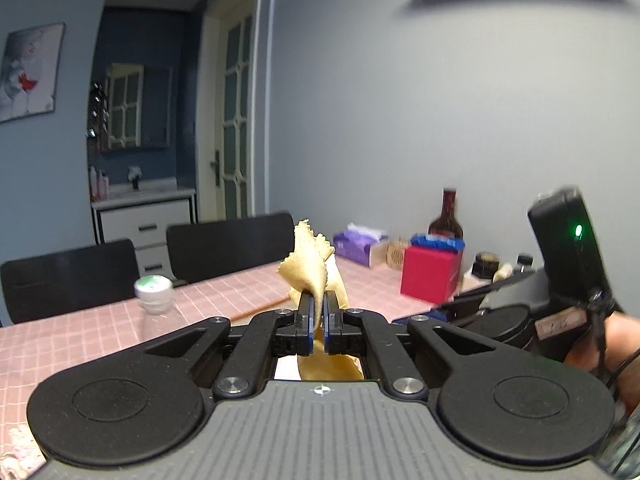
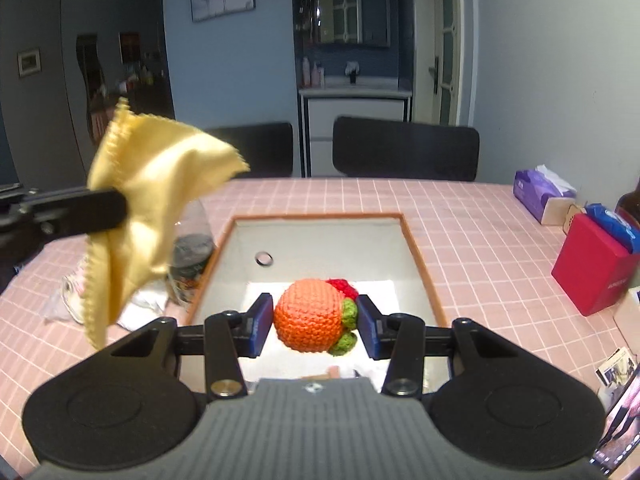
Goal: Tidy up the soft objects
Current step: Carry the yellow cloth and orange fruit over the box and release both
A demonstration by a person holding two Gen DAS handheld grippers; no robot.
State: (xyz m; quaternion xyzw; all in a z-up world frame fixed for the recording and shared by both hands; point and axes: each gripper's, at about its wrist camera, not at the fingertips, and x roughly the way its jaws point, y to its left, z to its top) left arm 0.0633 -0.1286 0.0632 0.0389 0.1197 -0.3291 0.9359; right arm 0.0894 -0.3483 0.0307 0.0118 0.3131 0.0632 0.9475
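While the right gripper [image 2: 315, 322] clamps a crocheted orange ball [image 2: 310, 314] between its blue pads above the white tray [image 2: 320, 236], the left gripper [image 1: 317, 312] stands pinched together on a yellow cloth [image 1: 314, 268], lifted clear of the pink checked table [image 2: 460, 216]. Farther off stand a tissue box [image 2: 542, 194] and two black chairs [image 2: 404, 148].
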